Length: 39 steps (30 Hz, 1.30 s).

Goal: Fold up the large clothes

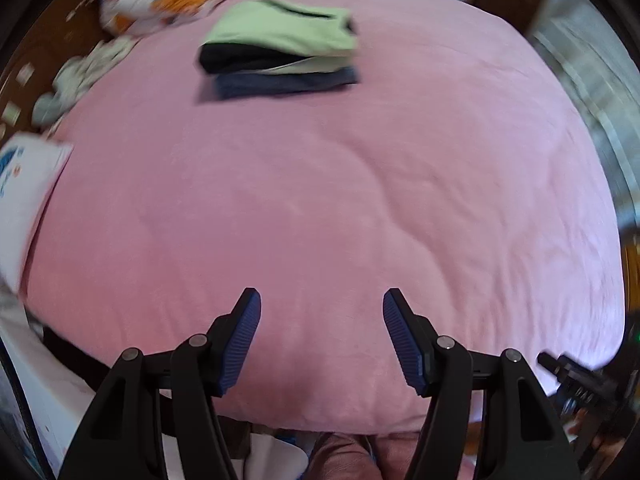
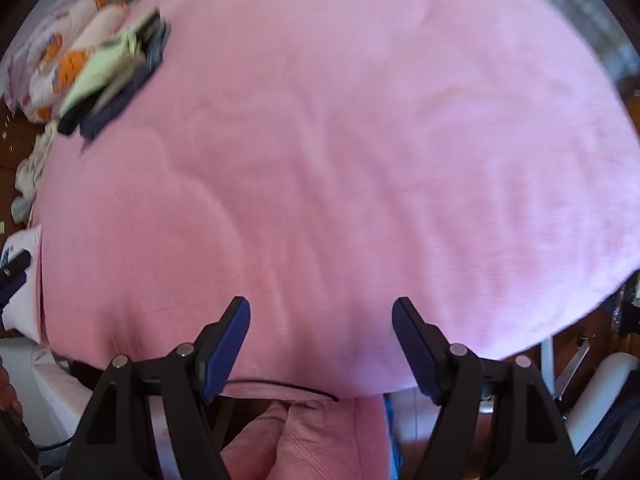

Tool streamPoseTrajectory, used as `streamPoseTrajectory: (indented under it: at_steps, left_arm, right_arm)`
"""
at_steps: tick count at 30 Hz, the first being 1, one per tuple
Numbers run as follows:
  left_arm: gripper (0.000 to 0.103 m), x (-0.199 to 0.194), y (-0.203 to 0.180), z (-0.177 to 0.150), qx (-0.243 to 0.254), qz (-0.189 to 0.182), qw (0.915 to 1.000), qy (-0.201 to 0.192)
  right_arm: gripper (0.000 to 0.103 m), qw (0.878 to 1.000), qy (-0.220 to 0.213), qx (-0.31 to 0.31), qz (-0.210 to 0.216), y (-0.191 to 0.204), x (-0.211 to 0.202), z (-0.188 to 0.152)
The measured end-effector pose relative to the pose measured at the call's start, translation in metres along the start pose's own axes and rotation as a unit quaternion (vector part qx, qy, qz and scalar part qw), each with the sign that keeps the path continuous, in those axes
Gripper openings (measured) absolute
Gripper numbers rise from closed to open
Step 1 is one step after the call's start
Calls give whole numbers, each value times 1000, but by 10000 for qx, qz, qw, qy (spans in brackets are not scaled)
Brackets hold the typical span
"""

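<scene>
Both hand-held grippers, left and right, hover released, seemingly above the pink bedspread.

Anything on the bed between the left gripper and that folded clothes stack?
Nothing visible. The left gripper is open and holds nothing, over the near edge of the pink bedspread. Only bare pink cover lies between it and the folded clothes stack at the far side.

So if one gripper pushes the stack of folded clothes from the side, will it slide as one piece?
Probably not. The stack of folded clothes is soft, loose layers, so the green top would likely shift first. The plush pink blanket probably drags on the bottom layer.
</scene>
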<state>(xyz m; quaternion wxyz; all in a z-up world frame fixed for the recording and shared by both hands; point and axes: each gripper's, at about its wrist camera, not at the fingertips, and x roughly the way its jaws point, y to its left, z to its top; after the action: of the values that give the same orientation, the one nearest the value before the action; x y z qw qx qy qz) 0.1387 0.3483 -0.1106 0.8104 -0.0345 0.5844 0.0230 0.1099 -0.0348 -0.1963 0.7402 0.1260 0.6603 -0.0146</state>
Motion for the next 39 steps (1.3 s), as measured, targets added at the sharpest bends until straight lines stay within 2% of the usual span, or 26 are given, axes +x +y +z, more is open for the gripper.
streamPoseTrajectory:
  at_steps: [5,9,13,16,17,20,21,22,24,27,30,32,33,36,39]
  left_arm:
    - [62,-39,-81,-26,785,-169,9964,-277]
    - [65,-64,-132,-51,826,-368,9952,-368]
    - [66,-85,-187,-72,663,-381,9963,-388]
    - [67,-103,-228,-94,487,-571,9964,-398]
    - [67,-105,-239,-97,543,-576,9961,-382]
    - [67,-124,-275,-105,912,-281,9941,-514]
    - [70,-129,-279,-106,939,-276,9935,-583]
    - [79,-138,-287,-108,894,-303,9931,-695]
    - [87,-146,-294,-107,778,-328,9933,-784]
    - [87,-153,-303,-111,644,-266,9940,-838]
    - [93,-152,-309,-115,644,-122,9951,-747]
    - [97,-149,-308,-115,695,-57,9951,-694]
    - [98,-149,-308,-116,699,-24,9952,-684]
    - [103,-152,-305,-116,636,87,9950,-766]
    - [103,-155,-298,-116,513,139,9954,-803]
  right_arm:
    - [78,9985,-526,10,-157,-32,-62,-5]
    - [78,9966,-767,-226,-213,-64,-98,-13]
    - [78,9972,-692,-264,72,-102,-125,-18]
    - [78,9970,-683,-328,169,-134,-149,-25]
    - [78,9967,-728,-338,143,-140,-157,-25]
    - [78,9968,-776,-158,120,-161,-175,-26]
    - [78,9968,-777,-45,197,-168,-181,-24]
    - [79,9964,-805,11,276,-173,-186,-23]
    - [79,9958,-886,-44,220,-174,-192,-22]
    - [79,9949,-958,-297,108,-172,-196,-24]
    - [82,9930,-1018,-608,8,-168,-201,-26]
    - [93,9917,-1094,-681,11,-167,-204,-25]
    - [94,9913,-1115,-700,15,-167,-205,-25]
    - [95,9904,-1117,-815,-41,-163,-205,-24]
    - [96,9901,-1047,-931,-39,-158,-203,-26]
